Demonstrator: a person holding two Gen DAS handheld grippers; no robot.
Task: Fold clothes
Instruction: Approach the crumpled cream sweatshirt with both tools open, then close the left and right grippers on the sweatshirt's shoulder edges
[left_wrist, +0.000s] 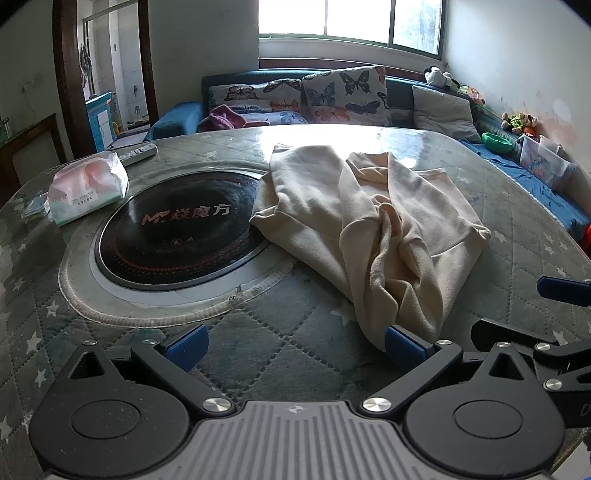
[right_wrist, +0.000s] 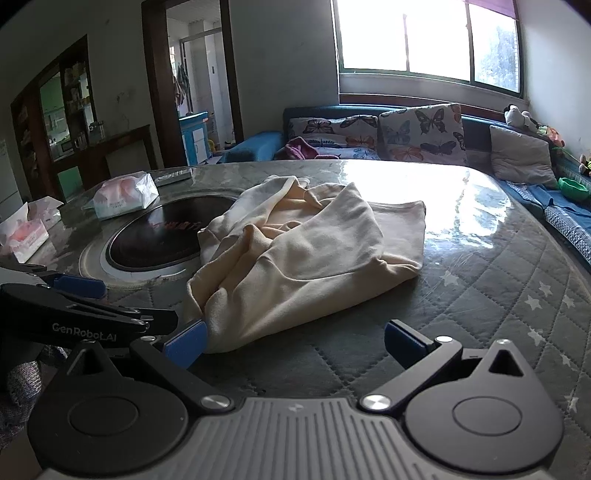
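Lying crumpled near the desk (left_wrist: 517, 240) centre, the cream garment (left_wrist: 369, 221) reaches the near edge. Both the left hand-held gripper (left_wrist: 295, 345) and right hand-held gripper (right_wrist: 295, 341) are spread, holding nothing. A tissue pack (left_wrist: 88, 188) lies at the left edge.

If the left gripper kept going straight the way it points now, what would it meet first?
Probably bare quilted table cover first; the cream garment lies just right of that line, its near corner by the left gripper's right fingertip. Depth is hard to judge.

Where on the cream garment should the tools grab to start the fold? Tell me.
Take the cream garment by its near bunched edge, coming in low from the near table side. That corner trails toward both open tools, left tool and right tool; the far side lies flat.
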